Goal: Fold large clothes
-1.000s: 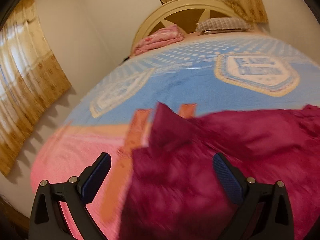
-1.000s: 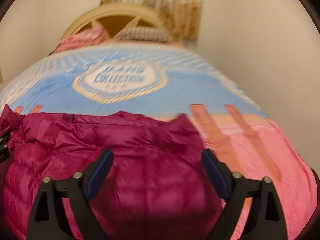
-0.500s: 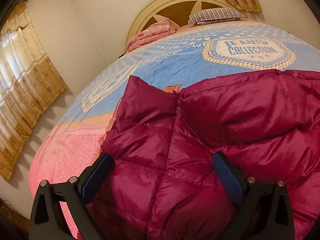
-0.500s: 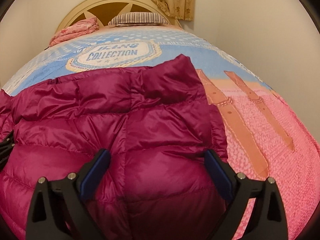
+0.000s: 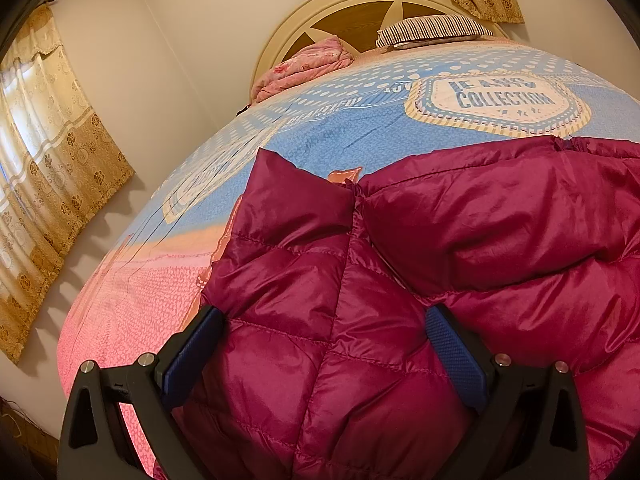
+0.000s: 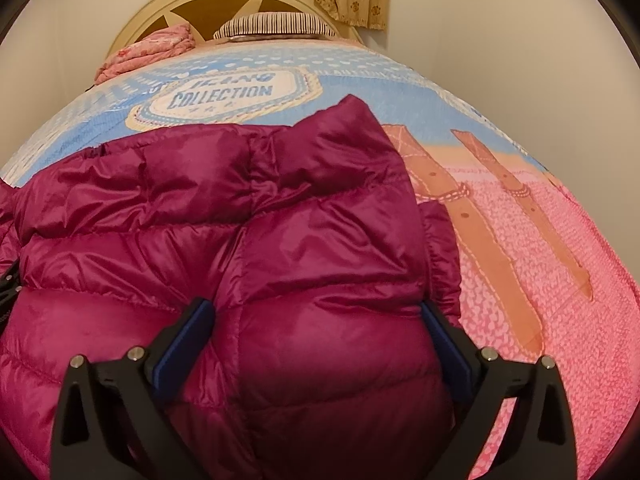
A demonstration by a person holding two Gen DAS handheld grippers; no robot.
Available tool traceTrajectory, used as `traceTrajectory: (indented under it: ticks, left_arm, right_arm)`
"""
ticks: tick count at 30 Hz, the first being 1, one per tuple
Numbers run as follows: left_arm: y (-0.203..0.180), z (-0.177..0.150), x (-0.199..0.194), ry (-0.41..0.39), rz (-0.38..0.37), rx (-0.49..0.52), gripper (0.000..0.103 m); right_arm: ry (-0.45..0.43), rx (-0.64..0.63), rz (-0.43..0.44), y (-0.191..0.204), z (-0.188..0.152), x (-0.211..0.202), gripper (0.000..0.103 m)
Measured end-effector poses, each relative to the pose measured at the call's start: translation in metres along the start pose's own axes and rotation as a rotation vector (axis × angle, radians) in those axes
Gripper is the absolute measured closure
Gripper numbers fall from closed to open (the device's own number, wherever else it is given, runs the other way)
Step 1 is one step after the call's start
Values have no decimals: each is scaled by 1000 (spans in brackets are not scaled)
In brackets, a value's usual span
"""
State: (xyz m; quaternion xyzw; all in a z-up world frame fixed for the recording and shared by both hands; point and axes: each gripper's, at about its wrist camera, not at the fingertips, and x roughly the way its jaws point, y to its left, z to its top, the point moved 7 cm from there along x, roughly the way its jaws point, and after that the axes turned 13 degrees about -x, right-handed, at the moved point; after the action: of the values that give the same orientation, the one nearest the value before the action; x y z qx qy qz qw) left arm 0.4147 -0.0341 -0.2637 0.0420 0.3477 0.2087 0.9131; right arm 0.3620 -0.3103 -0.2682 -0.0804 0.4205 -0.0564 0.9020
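Magenta puffer jacket (image 5: 460, 260) lies on the bed (image 5: 132, 308), bulging up between both spread grippers. Left gripper (image 5: 324, 344) stands wide; right gripper (image 6: 318, 332) has just been opening, apparently pressing nothing. Slippery, springy quilting could puff up, undoing the fold.

Magenta quilted jacket (image 5: 400, 280) on blue-and-pink printed bedspread (image 5: 328, 128); striped pillow (image 5: 432, 30).

The puffy jacket (image 5: 420, 264) is shiny, smooth cloth. The bed cover (image 5: 360, 120) is soft, matt cloth. The headboard (image 5: 360, 24) looks like wood.
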Motion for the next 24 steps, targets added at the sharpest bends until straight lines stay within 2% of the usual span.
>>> traceTrajectory:
  ticks: [4,7,13,16,19,22,24]
  left_arm:
    - [0,1,0,10,-4,3,1]
    - [12,3,-7,34,-52,-5,1]
    - [81,0,-51,-19,-77,-92,1]
    - [112,-11,-58,1,-86,-137,1]
    - [133,-30,-52,61,-114,-196,1]
    - [132,-48,-44,115,-160,-239,1]
    - [125,-57,-40,138,-183,-238,1]
  right_arm:
    - [5,-1,-3,0,0,1,1]
    - [9,0,4,0,0,1,0]
    - [2,4,12,-2,2,-5,0]
    - [-51,7,-31,-1,0,-36,0]
    - [-140,-32,9,22,-2,-77,0]
    - [-211,-88,56,52,-7,-106,0]
    - [-216,-147,78,74,-12,-109,0]
